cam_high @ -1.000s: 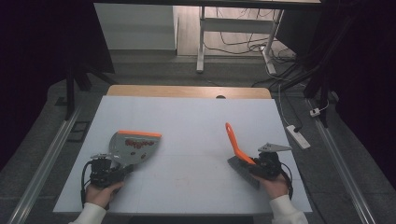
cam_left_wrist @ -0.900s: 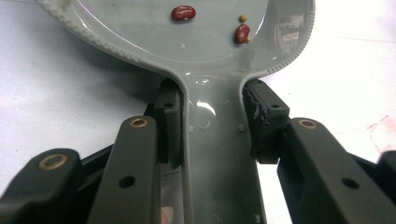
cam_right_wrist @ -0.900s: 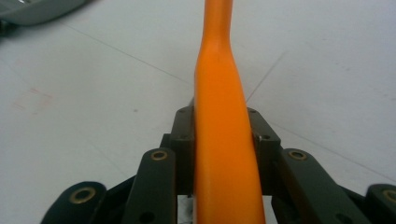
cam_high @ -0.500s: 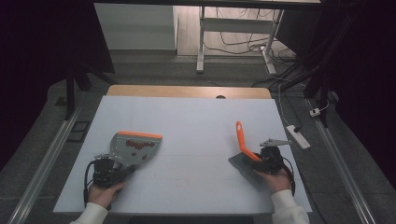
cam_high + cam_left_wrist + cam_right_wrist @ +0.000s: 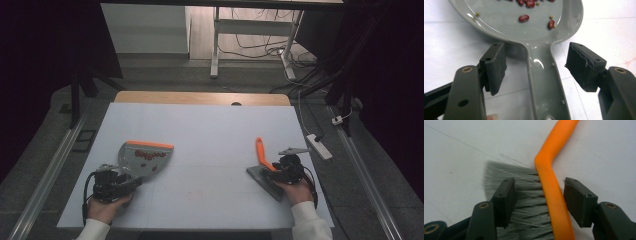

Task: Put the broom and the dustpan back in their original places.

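A grey dustpan with an orange front lip lies on the white table at the left, and several red beans sit in its pan. My left gripper is open, one jaw on each side of the dustpan's handle, with a gap on both sides. At the right a brush with an orange handle and grey bristles lies on the table. There my right gripper stands open astride the brush's back, not pressing it.
The white table top runs to a wooden strip at its far edge. A power strip lies on the floor off the right edge. Metal rails run along both sides, and a desk frame stands beyond.
The brush and my right gripper have shifted a little to the right, and the orange handle has swung more upright in the view. The dustpan and left gripper have stayed put.
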Available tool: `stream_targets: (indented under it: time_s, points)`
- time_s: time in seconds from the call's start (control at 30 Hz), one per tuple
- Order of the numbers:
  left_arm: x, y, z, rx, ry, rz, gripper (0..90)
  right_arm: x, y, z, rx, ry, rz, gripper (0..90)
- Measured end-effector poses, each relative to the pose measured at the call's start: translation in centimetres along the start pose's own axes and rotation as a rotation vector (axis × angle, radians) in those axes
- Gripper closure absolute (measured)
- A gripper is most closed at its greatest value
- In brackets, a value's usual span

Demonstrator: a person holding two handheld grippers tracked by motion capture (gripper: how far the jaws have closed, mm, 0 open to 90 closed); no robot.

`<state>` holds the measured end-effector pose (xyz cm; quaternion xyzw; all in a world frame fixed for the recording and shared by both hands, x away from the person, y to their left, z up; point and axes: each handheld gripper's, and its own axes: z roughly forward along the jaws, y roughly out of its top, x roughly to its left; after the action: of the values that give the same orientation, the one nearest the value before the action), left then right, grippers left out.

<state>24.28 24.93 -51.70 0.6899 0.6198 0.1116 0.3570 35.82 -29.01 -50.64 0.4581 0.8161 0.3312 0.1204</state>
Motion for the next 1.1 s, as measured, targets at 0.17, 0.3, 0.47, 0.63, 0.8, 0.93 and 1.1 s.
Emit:
stream_targets:
  time_s: [0.17, 0.3, 0.47, 0.63, 0.8, 0.93, 1.1]
  points:
    - [0.0, 0.1, -1.0, -0.020, 0.018, 0.050, 31.8, -0.1, 0.0, -0.5, -0.028, -0.009, 0.003, 42.6]
    - [-0.3, 0.3, -1.4, -0.032, 0.011, 0.100, 32.9, 0.3, 0.1, -1.1, -0.073, -0.014, -0.028, 43.8]
    - [-1.0, 0.8, -1.0, -0.031, -0.089, 0.178, 35.1, 1.3, 0.2, -1.7, -0.102, -0.002, -0.095, 44.4]
    - [-2.1, 1.8, 0.0, -0.011, -0.161, 0.256, 34.9, 2.4, 0.2, -1.9, -0.114, 0.036, -0.159, 44.9]
    - [-2.7, 2.7, 1.2, 0.016, -0.220, 0.313, 35.6, 3.4, 0.1, -2.0, -0.122, 0.069, -0.216, 45.9]
    - [-3.1, 3.1, 2.0, 0.038, -0.255, 0.337, 35.9, 4.0, 0.0, -2.2, -0.131, 0.083, -0.257, 45.9]
    - [-3.5, 3.1, 2.5, 0.060, -0.274, 0.355, 36.0, 4.2, -0.1, -2.2, -0.141, 0.093, -0.271, 45.9]
